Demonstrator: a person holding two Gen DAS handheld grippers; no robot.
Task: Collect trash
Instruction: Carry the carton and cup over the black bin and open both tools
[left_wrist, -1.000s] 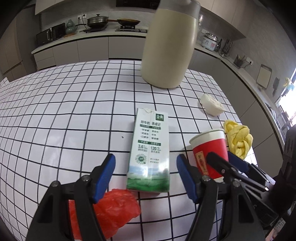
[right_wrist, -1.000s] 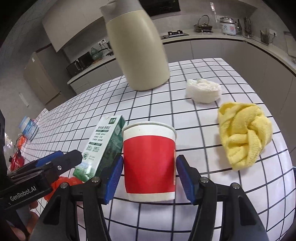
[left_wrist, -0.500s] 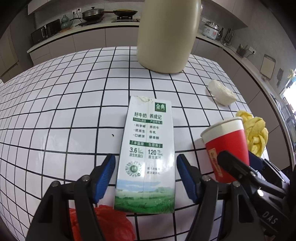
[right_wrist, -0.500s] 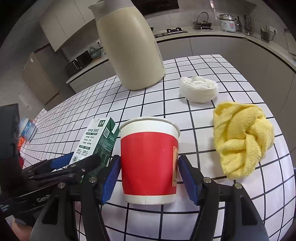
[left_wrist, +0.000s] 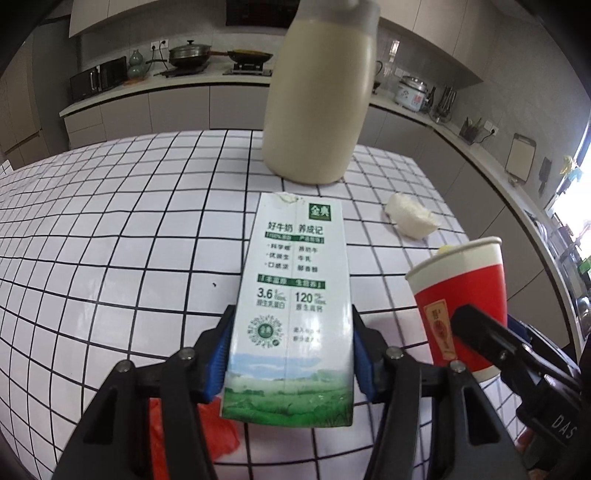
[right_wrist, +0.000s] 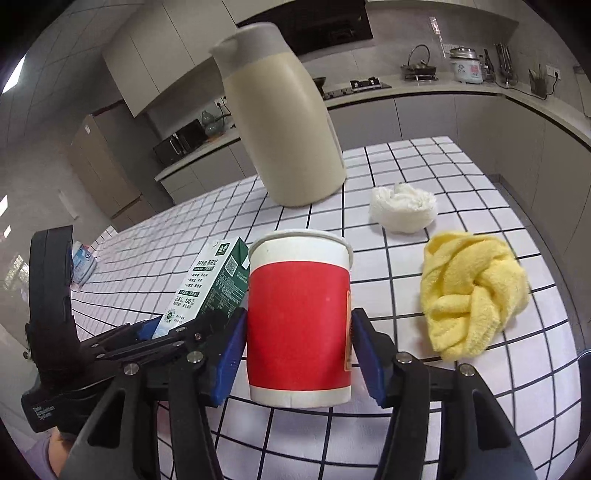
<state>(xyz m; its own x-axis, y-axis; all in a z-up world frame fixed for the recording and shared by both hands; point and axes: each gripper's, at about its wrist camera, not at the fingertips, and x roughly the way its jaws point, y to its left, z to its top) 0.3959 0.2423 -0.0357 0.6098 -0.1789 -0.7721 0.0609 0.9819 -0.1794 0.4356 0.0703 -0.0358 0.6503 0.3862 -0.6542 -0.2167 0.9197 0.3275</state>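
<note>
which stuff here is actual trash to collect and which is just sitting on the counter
Likely trash:
- milk carton, clamped in the left tool
- red paper cup, between the right tool's pads
- crumpled white tissue
- red plastic bag

Probably just lying about:
- beige thermos jug
- yellow cloth

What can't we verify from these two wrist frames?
- Red bag: left wrist view, mostly hidden behind milk carton and left gripper.
- Paper cup contents: right wrist view, rim too high to see inside.
- Yellow towel: left view, blocked by cup.
- Bin: out of frame.
</note>
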